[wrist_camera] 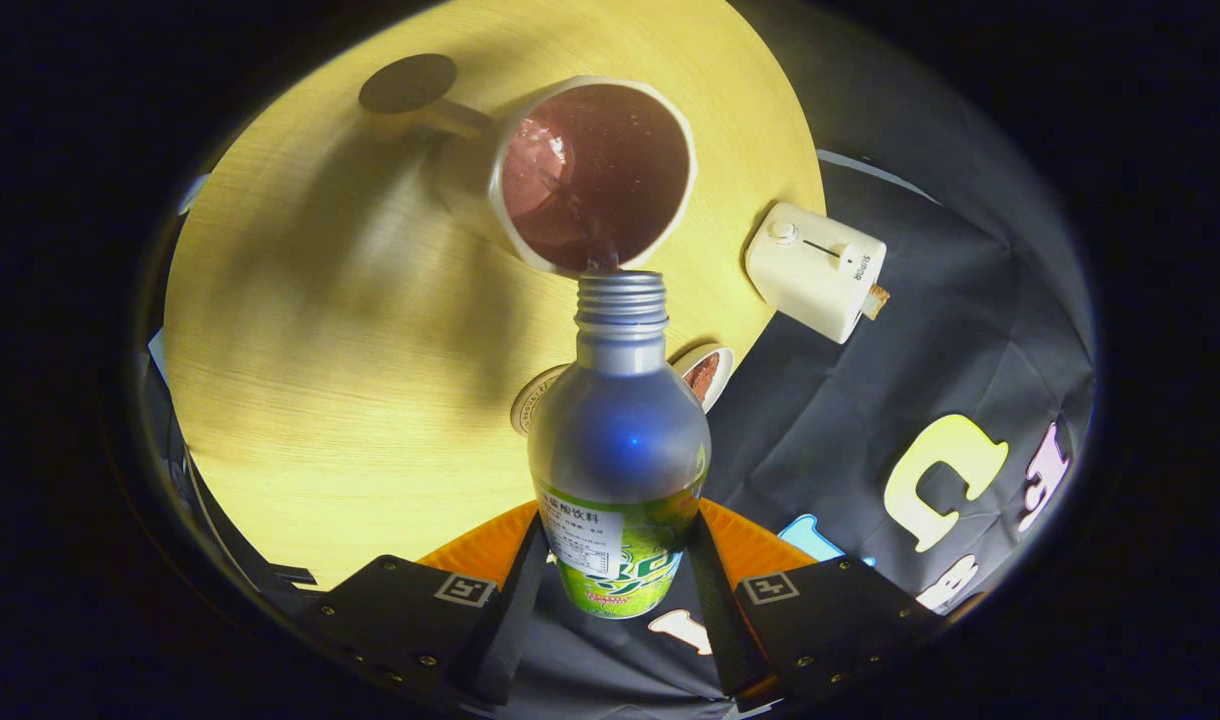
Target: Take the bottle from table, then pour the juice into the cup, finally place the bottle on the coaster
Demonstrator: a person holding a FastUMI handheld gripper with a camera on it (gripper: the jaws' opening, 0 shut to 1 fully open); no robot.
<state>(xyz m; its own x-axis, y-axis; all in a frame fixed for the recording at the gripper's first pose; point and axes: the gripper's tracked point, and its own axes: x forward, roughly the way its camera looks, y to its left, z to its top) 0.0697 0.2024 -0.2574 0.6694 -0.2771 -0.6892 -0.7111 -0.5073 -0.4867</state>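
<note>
My gripper [615, 575] is shut on the lower body of a silver bottle [618, 430] with a green label. The bottle is tipped forward, its threaded open neck right at the near rim of a white mug [592, 175]. A thin dark stream runs from the neck into the mug, which holds dark red juice. The mug stands on a round pale wooden table [350, 340]. A round coaster [532, 400] with printed edge lies on the table just behind the bottle's shoulder, mostly hidden by it.
A small dark round disc [408, 83] lies on the table beyond the mug's handle. A white toaster-like box [818, 268] stands at the table's edge to the right. A small round lid or dish [708, 372] sits beside the bottle. An orange plate [470, 555] shows behind the fingers.
</note>
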